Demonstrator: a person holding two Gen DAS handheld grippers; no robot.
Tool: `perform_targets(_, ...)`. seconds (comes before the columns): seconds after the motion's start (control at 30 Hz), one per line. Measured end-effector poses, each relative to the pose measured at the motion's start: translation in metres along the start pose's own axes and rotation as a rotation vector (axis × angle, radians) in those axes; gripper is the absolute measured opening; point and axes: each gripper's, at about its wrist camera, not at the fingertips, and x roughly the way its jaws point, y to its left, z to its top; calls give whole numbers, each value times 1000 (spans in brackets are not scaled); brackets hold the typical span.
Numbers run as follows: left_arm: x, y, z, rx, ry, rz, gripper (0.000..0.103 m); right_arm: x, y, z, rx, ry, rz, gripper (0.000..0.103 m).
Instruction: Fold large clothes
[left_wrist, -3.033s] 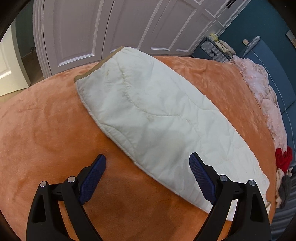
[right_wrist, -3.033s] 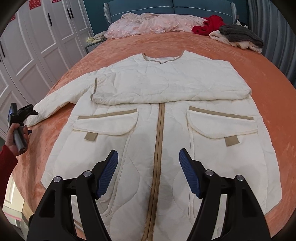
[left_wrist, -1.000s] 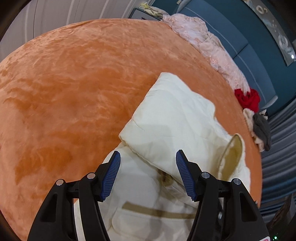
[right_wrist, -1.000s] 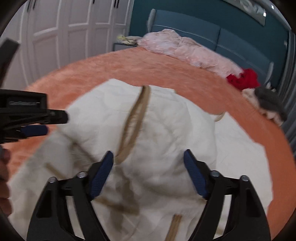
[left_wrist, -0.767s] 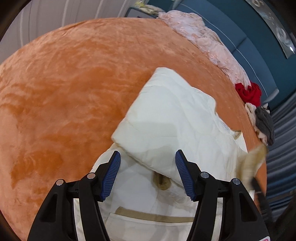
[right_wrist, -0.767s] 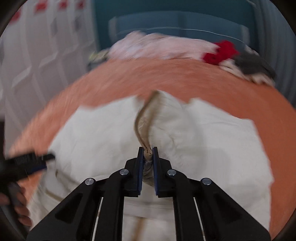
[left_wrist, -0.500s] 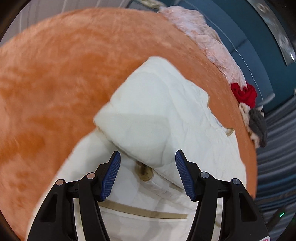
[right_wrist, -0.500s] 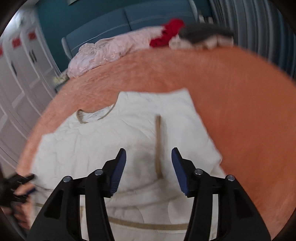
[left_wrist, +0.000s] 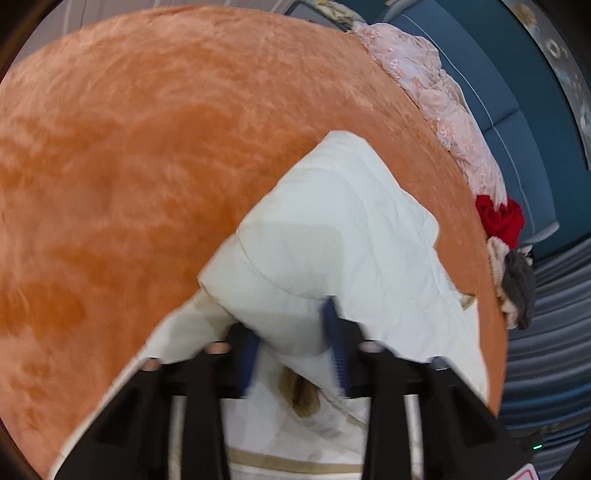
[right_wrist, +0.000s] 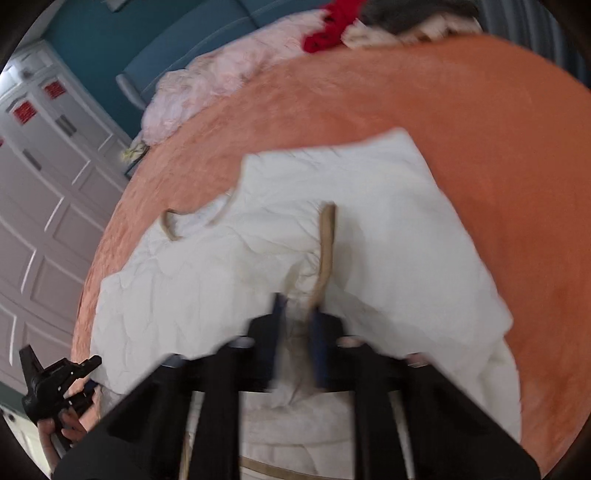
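A cream quilted jacket with tan trim lies on the orange bedspread, both sleeves folded across its chest. My left gripper straddles the folded sleeve's edge with its jaws half closed around the padding; the frame is blurred. In the right wrist view the jacket fills the centre, and my right gripper has its jaws narrowed around the tan cuff of the folded sleeve, also blurred. The left gripper also shows in the right wrist view at the jacket's left edge.
Pink bedding, a red garment and grey and beige clothes lie along the blue headboard. White wardrobe doors stand to the left of the bed.
Both sleeves got folded across the chest since three seconds ago. In the last half second both grippers' jaws have narrowed onto the folded sleeves, the right one around the tan cuff.
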Motion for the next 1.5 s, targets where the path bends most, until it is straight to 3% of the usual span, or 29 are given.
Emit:
perform_targets(0.1,-17,-8,3,67,-42,-18,5,-42,16,7,-48,-133,49,5)
perform_targets(0.17,-31,-15,-1,143,-95,-12,5,-64,20,3,-90,-203,30,5)
perform_targets(0.23,-31,-15,-9,199,-112,8,5,-52,18,-4,-135,-183,-41,5)
perform_targets(0.33,-7,-10,-23,232,-74,80,5,-1,-4,-24,-139,-46,-133,5)
perform_targets(0.6,13,-14,-43,368,-131,173,10,19,-19,-41,-149,-29,-129,7)
perform_targets(0.7,7,-16,-48,402,-173,195,14,9,-21,-46,-135,-30,-118,11)
perform_targets(0.87,-26,-15,-55,455,-182,185,30,-29,-21,-55,-142,-71,-158,45)
perform_targets(0.9,-35,-16,-56,473,-186,190,34,-41,-22,-57,-147,-87,-170,45)
perform_targets(1.0,-67,-23,-60,558,-232,223,35,-67,-20,-58,-157,-125,-203,46)
perform_targets(1.13,-85,-63,-49,648,-322,264,35,-76,7,-37,-193,-153,-165,41)
perform_targets(1.3,-50,-122,-39,723,-355,263,36,-47,57,-16,-282,-172,-134,40)
perform_targets(1.5,41,-139,-45,756,-258,344,37,27,73,-23,-344,-103,-185,40)
